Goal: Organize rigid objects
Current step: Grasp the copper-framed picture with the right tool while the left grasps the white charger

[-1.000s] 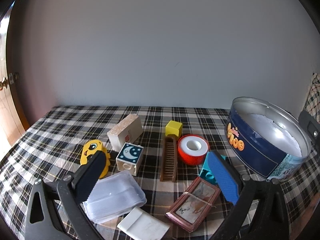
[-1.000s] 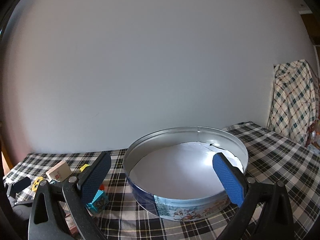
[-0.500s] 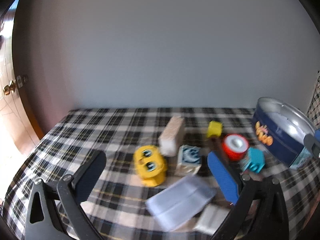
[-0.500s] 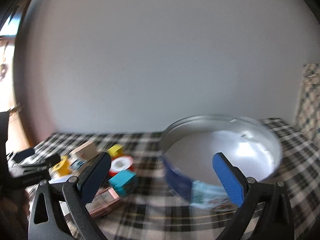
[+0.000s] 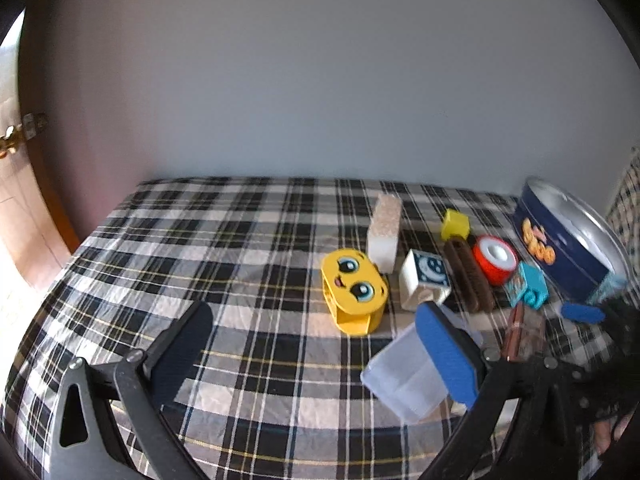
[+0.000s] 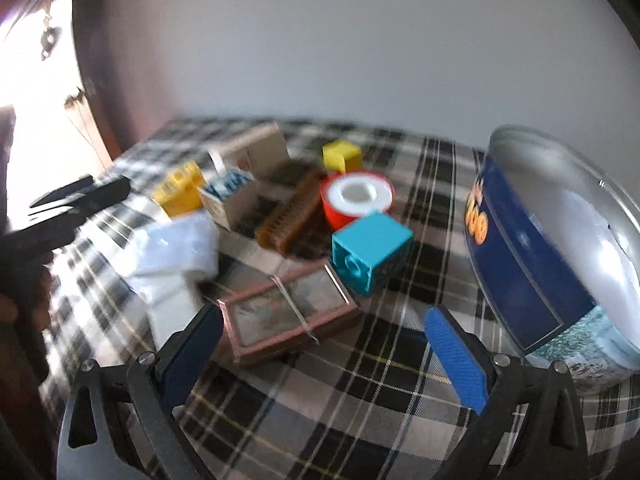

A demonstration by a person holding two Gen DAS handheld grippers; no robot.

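Loose objects lie on a plaid tablecloth (image 5: 224, 240): a yellow face toy (image 5: 354, 292), a moon block (image 5: 425, 280), a beige block (image 5: 385, 226), a small yellow cube (image 5: 455, 224), a brown comb (image 5: 469, 276), a red tape roll (image 5: 495, 258), a teal block (image 6: 370, 258), a framed picture (image 6: 288, 316) and a clear plastic box (image 5: 412, 376). A blue round tin (image 6: 560, 248) stands open at the right. My left gripper (image 5: 320, 348) is open above the cloth, left of the pile. My right gripper (image 6: 324, 348) is open, just in front of the framed picture.
A white flat packet (image 6: 168, 300) lies beside the clear box. A wooden door (image 5: 24, 184) stands at the left past the table edge. A plaid cloth (image 5: 628, 196) hangs at the far right. A plain wall runs behind the table.
Both grippers swung left. The left view moved from over the pile to the bare cloth left of it. The right view turned from the tin to the pile, and closer.
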